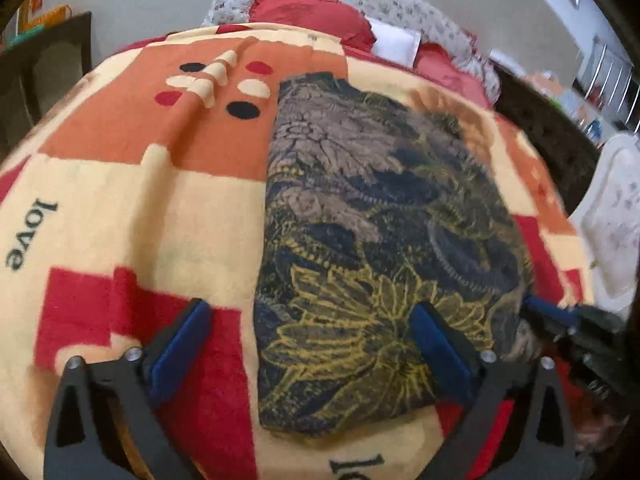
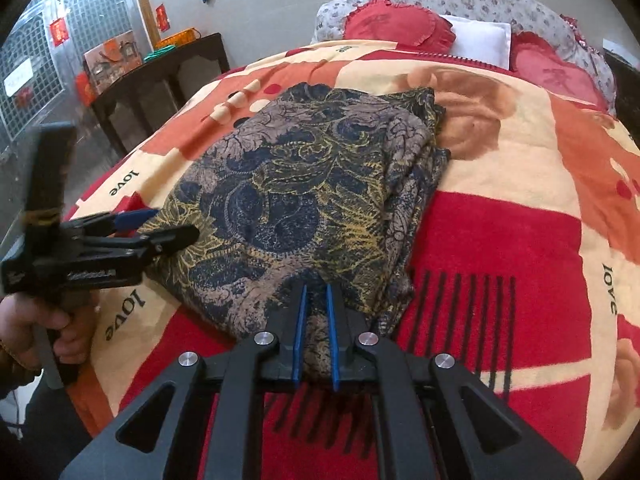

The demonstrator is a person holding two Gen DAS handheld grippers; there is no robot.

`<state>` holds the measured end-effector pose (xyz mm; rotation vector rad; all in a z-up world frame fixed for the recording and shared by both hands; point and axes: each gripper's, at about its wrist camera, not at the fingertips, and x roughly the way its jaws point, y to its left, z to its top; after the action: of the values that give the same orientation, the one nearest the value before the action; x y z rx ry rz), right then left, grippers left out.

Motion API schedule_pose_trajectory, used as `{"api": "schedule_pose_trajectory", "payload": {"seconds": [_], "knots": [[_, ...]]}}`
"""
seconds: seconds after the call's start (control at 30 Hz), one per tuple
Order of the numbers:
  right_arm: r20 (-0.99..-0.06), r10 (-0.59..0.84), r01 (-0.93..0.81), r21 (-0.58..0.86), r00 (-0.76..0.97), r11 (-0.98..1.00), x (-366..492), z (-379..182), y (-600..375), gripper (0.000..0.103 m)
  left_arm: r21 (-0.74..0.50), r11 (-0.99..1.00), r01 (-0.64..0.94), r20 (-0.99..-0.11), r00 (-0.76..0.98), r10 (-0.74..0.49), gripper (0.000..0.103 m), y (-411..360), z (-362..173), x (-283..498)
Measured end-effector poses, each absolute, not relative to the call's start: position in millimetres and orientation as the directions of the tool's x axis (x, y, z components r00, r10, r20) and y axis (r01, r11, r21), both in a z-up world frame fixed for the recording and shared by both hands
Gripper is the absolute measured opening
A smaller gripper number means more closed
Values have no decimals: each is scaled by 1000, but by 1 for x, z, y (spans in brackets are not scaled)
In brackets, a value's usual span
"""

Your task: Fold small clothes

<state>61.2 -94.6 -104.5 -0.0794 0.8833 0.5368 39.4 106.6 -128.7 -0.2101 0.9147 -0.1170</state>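
Observation:
A folded dark garment (image 1: 380, 220) with a navy, brown and yellow flower print lies on the bed; it also fills the middle of the right wrist view (image 2: 304, 184). My left gripper (image 1: 314, 336) is wide open just above it. One finger is over the cloth, the other over the blanket, and nothing is pinched. In the right wrist view the left gripper (image 2: 168, 226) sits at the garment's left edge, held by a hand (image 2: 60, 328). My right gripper (image 2: 316, 312) is shut on the garment's near edge, with cloth bunched between its blue pads. Its tip (image 1: 540, 312) shows at the cloth's right edge.
The bed is covered by a red, orange and cream blanket (image 2: 500, 260) printed with "love". Red and white pillows (image 2: 476, 36) and a flowered quilt lie at the far end. A dark wooden table (image 2: 160, 88) stands to the left, and a white plastic object (image 1: 612, 216) to the right.

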Motion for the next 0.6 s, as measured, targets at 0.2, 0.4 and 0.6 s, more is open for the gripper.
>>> {"api": "schedule_pose_trajectory", "payload": {"seconds": [0.2,0.4,0.6], "knots": [[-746,403,-481,126,530,867,56,-105,-93,6,-242,970,0,-765,615,-191,103,110,-130,39],[-740,442,-476,187,507,860,60,-107,-101,7,-218,976,-5,-768,618,-169,103,108,-132,43],[-741,460,-460,229,489,858,63,-106,-104,7,-190,981,-27,-810,568,-142,103,103,-119,41]]}}
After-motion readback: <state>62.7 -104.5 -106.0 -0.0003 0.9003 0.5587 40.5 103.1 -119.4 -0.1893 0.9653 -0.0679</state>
